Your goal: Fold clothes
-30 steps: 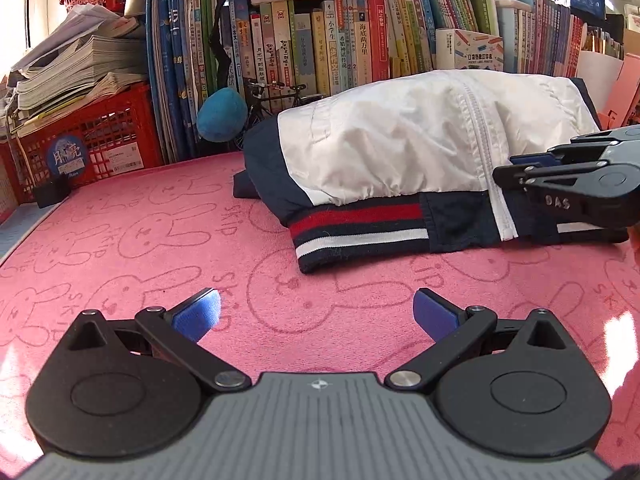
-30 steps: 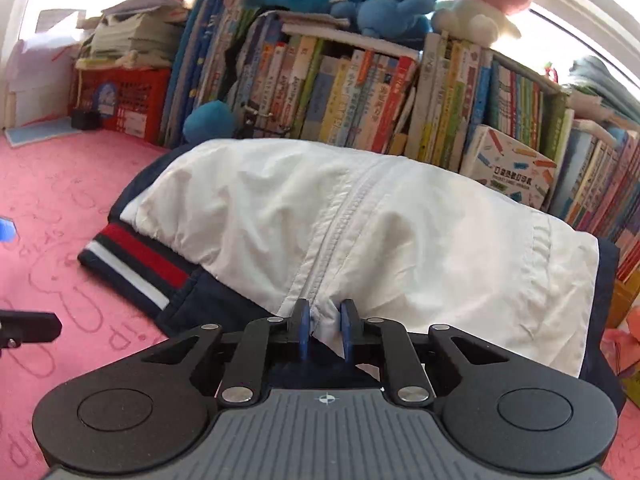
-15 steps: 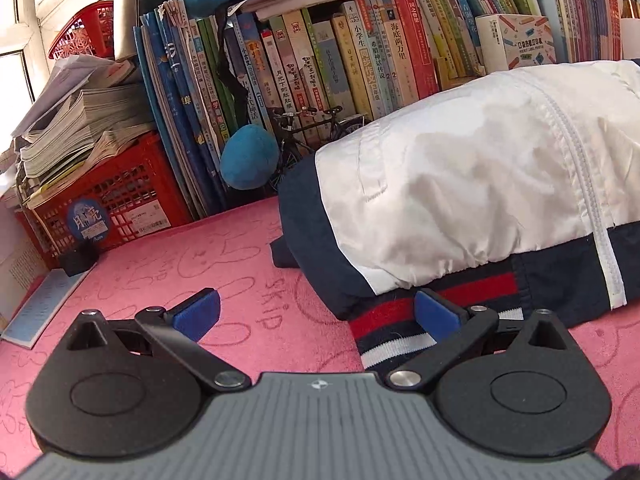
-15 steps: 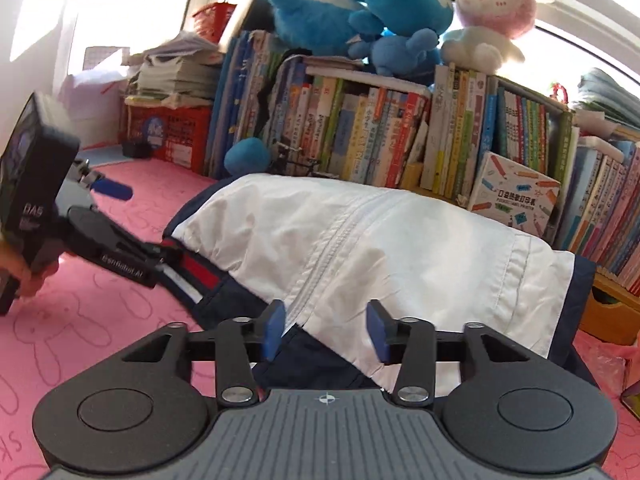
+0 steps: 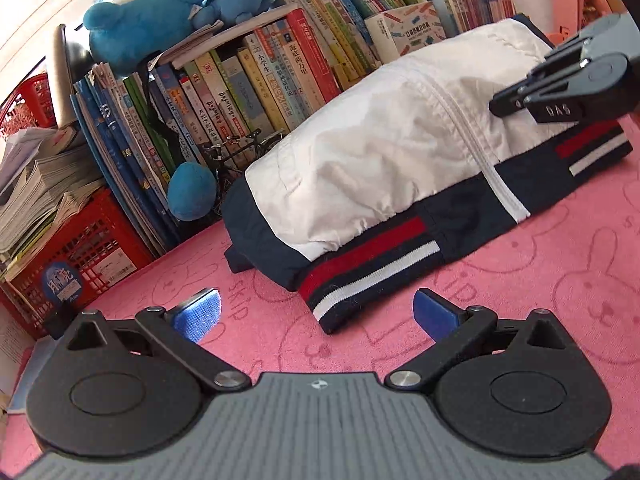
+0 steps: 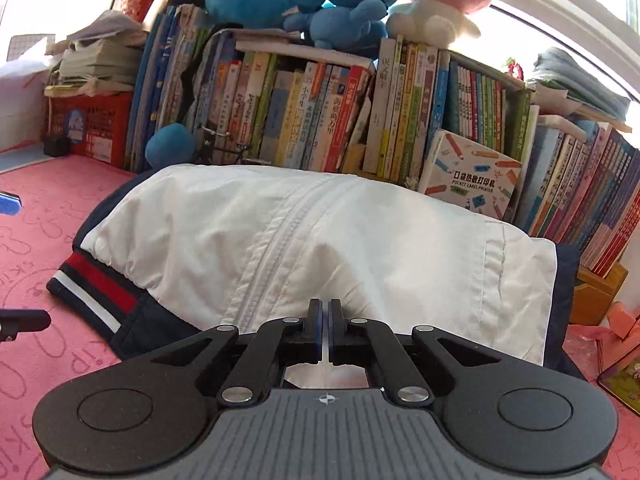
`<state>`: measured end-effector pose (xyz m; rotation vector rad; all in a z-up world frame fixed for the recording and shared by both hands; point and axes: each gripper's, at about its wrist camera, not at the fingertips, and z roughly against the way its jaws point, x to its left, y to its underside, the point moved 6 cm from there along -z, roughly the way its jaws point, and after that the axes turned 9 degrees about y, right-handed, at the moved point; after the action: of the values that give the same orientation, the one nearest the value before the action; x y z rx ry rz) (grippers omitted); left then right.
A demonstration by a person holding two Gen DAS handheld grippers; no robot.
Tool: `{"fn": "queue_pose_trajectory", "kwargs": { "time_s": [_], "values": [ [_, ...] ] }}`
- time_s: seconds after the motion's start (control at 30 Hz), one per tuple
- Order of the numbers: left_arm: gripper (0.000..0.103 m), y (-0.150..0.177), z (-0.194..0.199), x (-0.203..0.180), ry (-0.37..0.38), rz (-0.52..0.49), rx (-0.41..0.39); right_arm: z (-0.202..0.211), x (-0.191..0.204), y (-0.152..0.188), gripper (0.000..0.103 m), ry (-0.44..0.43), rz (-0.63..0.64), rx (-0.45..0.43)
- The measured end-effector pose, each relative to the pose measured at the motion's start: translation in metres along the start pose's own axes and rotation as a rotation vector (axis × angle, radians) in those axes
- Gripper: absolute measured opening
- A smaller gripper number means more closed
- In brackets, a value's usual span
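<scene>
Right gripper point(image 6: 324, 320) tongs together, just closed; fabric pinch unclear. Left gripper point(image 5: 316, 312) tongs apart, empty, lower frame. Advice: grab striped hem point(image 5: 372, 268) of white-navy jacket point(image 5: 384, 152), fold evenly.

Two low, close wrist views, both over the jacket point(image 5: 384, 160) toward bookshelves point(image 6: 360, 112).

Folded jacket point(image 5: 384, 184) on pink mat point(image 5: 540, 280), left gripper point(image 5: 316, 312) fingers apart

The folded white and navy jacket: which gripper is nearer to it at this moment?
Right. The right gripper is shut right at the jacket's white fabric beside the zip. The left gripper is open, short of the striped hem, above the pink mat.
</scene>
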<state>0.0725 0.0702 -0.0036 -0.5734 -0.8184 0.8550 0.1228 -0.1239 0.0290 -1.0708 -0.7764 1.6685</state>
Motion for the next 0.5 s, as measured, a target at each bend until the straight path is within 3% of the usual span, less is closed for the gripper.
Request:
{"fn": "queue_pose_trajectory", "kwargs": {
  "time_s": [0.1, 0.13, 0.17, 0.2, 0.23, 0.27, 0.3, 0.37, 0.47, 0.5],
  "values": [
    [0.103, -0.007, -0.012, 0.010, -0.072, 0.005, -0.003, 0.014, -0.009, 0.008, 0.009, -0.049, -0.013, 0.001],
    [0.103, -0.011, -0.015, 0.016, -0.080, 0.024, 0.003, 0.020, -0.011, 0.013, 0.016, -0.070, -0.011, 0.000],
    [0.103, -0.014, -0.016, 0.022, -0.086, 0.054, -0.001, 0.028, -0.013, 0.020, 0.036, -0.083, 0.006, 0.005],
    [0.103, -0.017, -0.017, 0.026, -0.092, 0.085, -0.006, 0.036, -0.014, 0.027, 0.050, -0.095, 0.027, 0.010],
    [0.103, -0.020, -0.018, 0.031, -0.098, 0.116, -0.010, 0.044, -0.015, 0.035, 0.074, -0.107, 0.047, 0.015],
    [0.103, -0.022, -0.018, 0.038, -0.124, 0.155, -0.020, 0.052, -0.017, 0.042, 0.081, -0.119, 0.068, 0.021],
    [0.103, -0.024, -0.017, 0.046, -0.153, 0.196, -0.030, 0.060, -0.015, 0.051, 0.082, -0.118, 0.112, 0.024],
    [0.103, -0.026, -0.017, 0.062, -0.142, 0.316, -0.056, 0.067, -0.010, 0.066, 0.090, -0.065, 0.242, 0.012],
    [0.103, -0.023, -0.019, 0.076, -0.031, 0.491, -0.080, 0.065, -0.001, 0.081, 0.094, 0.016, 0.412, -0.012],
    [0.103, -0.023, -0.016, 0.073, 0.003, 0.502, -0.094, 0.061, 0.001, 0.080, 0.095, 0.030, 0.441, -0.029]
  ]
}}
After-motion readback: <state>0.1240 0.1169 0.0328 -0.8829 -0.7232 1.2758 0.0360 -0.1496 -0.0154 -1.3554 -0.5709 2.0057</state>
